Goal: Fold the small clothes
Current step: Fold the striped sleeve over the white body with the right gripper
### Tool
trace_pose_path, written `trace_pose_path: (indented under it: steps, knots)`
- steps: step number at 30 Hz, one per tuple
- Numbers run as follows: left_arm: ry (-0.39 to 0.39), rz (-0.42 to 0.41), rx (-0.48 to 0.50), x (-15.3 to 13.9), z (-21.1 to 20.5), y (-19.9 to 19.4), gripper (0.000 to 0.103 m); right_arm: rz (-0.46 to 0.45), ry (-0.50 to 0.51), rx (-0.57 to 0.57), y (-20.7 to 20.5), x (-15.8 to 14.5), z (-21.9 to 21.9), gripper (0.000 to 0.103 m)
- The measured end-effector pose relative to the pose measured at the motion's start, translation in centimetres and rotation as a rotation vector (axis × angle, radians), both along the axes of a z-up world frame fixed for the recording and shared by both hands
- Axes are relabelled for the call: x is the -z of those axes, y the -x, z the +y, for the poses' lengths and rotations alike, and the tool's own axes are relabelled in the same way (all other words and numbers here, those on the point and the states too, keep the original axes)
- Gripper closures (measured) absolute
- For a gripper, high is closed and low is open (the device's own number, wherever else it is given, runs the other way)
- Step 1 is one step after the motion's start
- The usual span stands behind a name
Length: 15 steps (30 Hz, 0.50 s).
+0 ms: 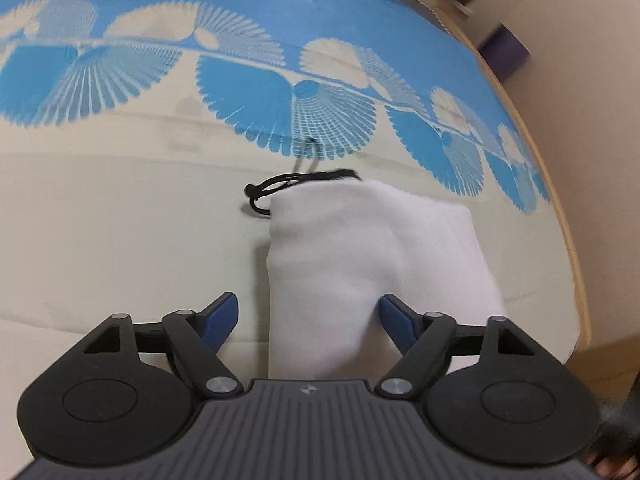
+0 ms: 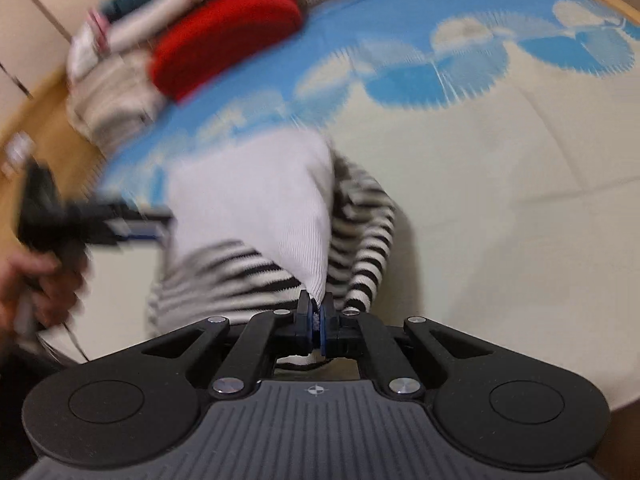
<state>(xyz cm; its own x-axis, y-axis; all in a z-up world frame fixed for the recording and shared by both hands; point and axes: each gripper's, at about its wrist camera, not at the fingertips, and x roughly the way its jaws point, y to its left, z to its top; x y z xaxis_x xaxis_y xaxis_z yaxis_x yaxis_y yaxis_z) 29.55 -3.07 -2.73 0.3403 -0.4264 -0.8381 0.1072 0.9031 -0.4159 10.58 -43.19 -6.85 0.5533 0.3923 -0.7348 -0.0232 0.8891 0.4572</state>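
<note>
Right wrist view shows the right gripper clamped on a soft ribbed white garment over striped knit on the table, while the left gripper gapes apart, touching nothing.

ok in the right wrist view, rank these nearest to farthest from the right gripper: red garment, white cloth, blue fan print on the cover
1. white cloth: pinched in the right gripper, rising up and to the left of it.
2. blue fan print: on the cover beyond the cloth, upper middle.
3. red garment: on the blurred pile at the far edge, upper left.
</note>
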Motion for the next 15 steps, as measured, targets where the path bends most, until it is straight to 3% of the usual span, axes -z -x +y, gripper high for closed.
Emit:
trace_pose_path:
  steps: [6, 13, 14, 15]
  knots:
    - [0.117, 0.121, -0.108, 3.9, 0.6, -2.3, 0.018, 0.152, 0.109, -0.027, -3.2, 3.6, 2.3, 0.101]
    - [0.247, 0.164, -0.154, 7.1, 0.3, -4.4, 0.014, 0.232, 0.212, -0.044, -5.6, 5.5, 4.1, 0.101]
    - [0.268, 0.17, -0.161, 7.5, 0.2, -4.7, 0.019, 0.238, 0.217, -0.048, -5.9, 5.6, 4.4, 0.101]
    - [0.277, 0.153, -0.158, 7.7, 0.1, -4.9, 0.032, 0.242, 0.219, -0.05, -6.0, 5.6, 4.6, 0.101]
